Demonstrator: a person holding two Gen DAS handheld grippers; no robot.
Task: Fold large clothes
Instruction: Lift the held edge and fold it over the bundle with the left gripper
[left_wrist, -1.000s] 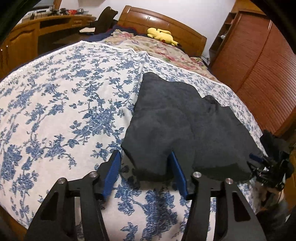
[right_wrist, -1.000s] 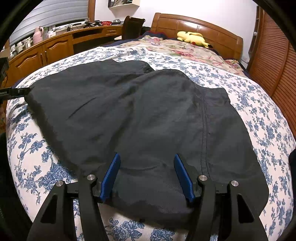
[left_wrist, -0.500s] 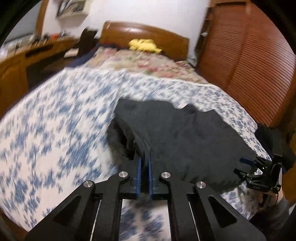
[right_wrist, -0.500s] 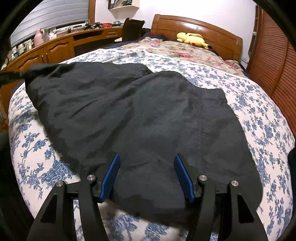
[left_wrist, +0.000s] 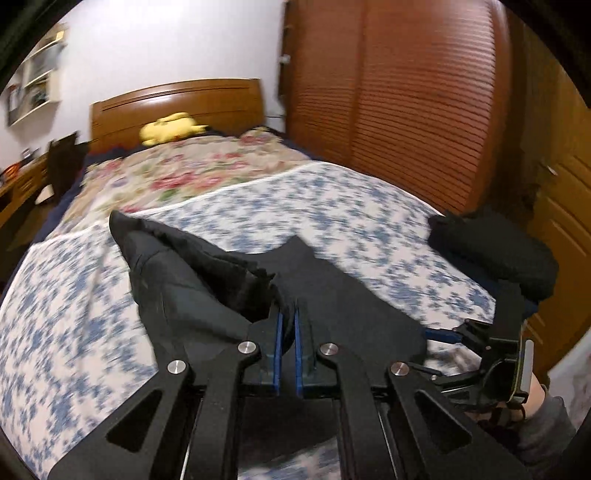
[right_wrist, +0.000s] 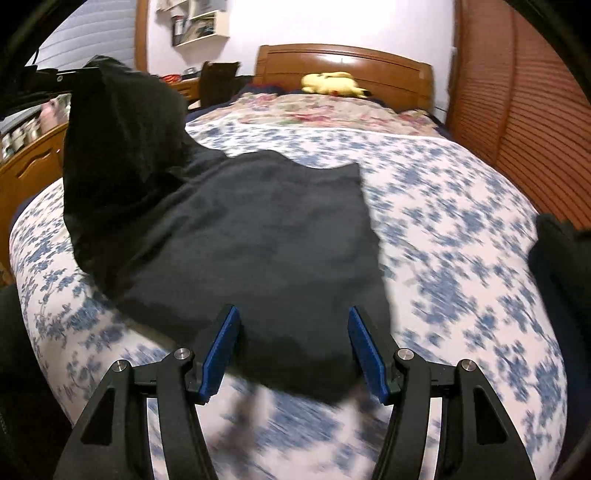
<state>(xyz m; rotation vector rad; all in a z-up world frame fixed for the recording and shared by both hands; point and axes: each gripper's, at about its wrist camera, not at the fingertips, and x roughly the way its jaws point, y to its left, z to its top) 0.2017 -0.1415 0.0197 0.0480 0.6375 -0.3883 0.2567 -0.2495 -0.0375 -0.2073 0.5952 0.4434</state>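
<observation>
A large black garment (right_wrist: 258, 229) lies on the blue-flowered bedspread (right_wrist: 443, 206). My left gripper (left_wrist: 288, 325) is shut on an edge of it. The pinched cloth hangs up off the bed as a raised flap (right_wrist: 118, 147) and bunches in folds (left_wrist: 177, 280) ahead of the fingers. In the right wrist view the left gripper (right_wrist: 70, 79) shows at the top left, above that flap. My right gripper (right_wrist: 292, 312) stands open low over the garment's near edge, with cloth lying between its blue pads (right_wrist: 221, 347) but not pinched. It also appears, held by a hand, in the left wrist view (left_wrist: 443, 334).
A second dark garment (left_wrist: 491, 251) sits at the bed's right edge. A yellow plush toy (right_wrist: 332, 84) lies by the wooden headboard (right_wrist: 347, 61) on a floral quilt (right_wrist: 314, 110). Slatted wardrobe doors (left_wrist: 406, 110) stand to the right. A wooden desk (right_wrist: 29, 162) and chair (right_wrist: 218, 79) stand to the left.
My left gripper shut on the garment's edge, then rose and swung right, carrying the cloth up off the bed. The right gripper stayed open and shifted a little along the near edge.
</observation>
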